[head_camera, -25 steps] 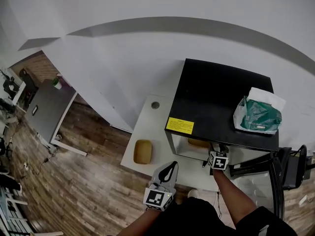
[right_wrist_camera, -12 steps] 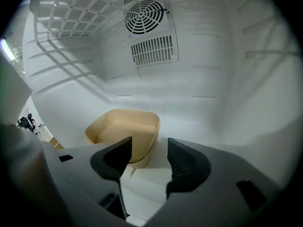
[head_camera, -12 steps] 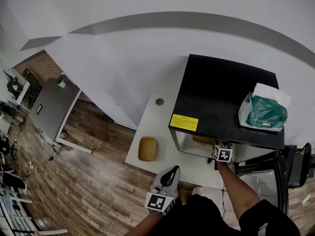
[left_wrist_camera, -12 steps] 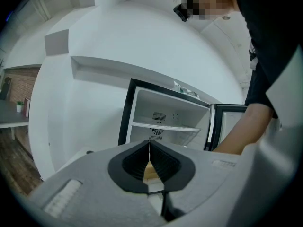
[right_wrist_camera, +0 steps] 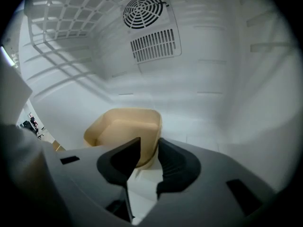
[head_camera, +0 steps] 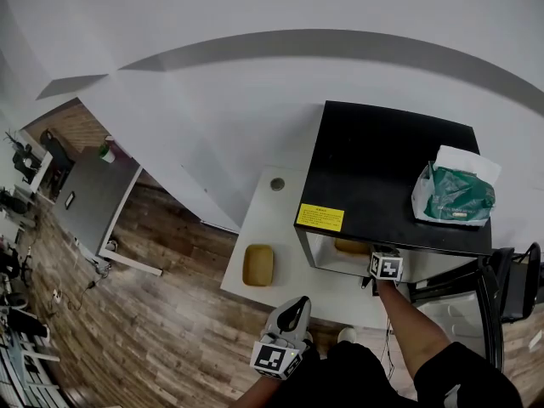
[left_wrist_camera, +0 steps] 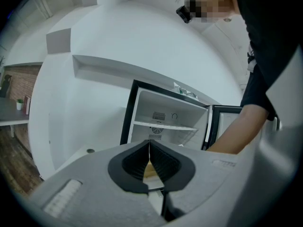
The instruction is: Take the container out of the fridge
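Tan container (right_wrist_camera: pixel 124 126) on the fridge (right_wrist_camera: pixel 203 79) floor, its wall between the right gripper (right_wrist_camera: pixel 149 143) jaws.
The jaws have just been closing and stand about half apart, one inside the container's near right corner and one outside (a sliver of gap shows on the inner side). The left gripper (left_wrist_camera: pixel 149 148), jaws together and empty, hovers before the white table (head_camera: pixel 274 206), where a second tan tub (head_camera: pixel 257 264) sits left of the fridge.
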Demonstrator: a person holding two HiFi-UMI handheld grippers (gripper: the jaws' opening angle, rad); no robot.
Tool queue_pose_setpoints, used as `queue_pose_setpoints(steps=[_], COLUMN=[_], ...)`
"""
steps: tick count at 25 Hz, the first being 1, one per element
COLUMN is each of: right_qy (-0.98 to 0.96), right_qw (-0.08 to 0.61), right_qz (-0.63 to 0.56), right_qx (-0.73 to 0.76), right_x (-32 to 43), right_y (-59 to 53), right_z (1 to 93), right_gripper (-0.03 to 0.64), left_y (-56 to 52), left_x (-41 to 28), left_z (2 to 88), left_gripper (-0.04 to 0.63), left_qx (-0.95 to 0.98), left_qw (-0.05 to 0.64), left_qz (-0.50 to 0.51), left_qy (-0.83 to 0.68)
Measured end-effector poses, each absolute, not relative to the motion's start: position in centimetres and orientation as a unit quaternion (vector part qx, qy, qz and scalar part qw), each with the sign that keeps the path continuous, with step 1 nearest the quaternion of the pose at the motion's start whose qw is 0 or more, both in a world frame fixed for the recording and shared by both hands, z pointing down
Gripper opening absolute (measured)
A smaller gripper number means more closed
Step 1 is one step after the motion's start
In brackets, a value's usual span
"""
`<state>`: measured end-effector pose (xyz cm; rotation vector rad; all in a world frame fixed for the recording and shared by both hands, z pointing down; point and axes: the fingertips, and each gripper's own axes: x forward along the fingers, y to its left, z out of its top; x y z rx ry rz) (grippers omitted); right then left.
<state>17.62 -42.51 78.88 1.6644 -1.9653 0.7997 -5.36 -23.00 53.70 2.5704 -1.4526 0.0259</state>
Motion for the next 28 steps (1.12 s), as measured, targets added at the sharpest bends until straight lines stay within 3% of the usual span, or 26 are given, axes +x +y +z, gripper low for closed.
queue_pose_setpoints(steps=[4,28], right_qy=[-0.698,-0.689], right_qw=[0.231,0.165], right_qz=[0.288,0.279], right_qx=[0.614,0.648], right_x=[17.9,19.1], right_y=[-42.1,-37.1], right_z=[79.1,73.2], right_gripper=[0.028,0.021], left_y=[-22.8,-25.0], left_x=[-5.3,-6.7], left_z=[53.6,53.1], left_gripper=[0.017,0.017], left_qx=[0.871,0.878], left_qw=[0.092,0.092], left_qz=[0.012,-0.014], left_qy=[-0.483,-0.470])
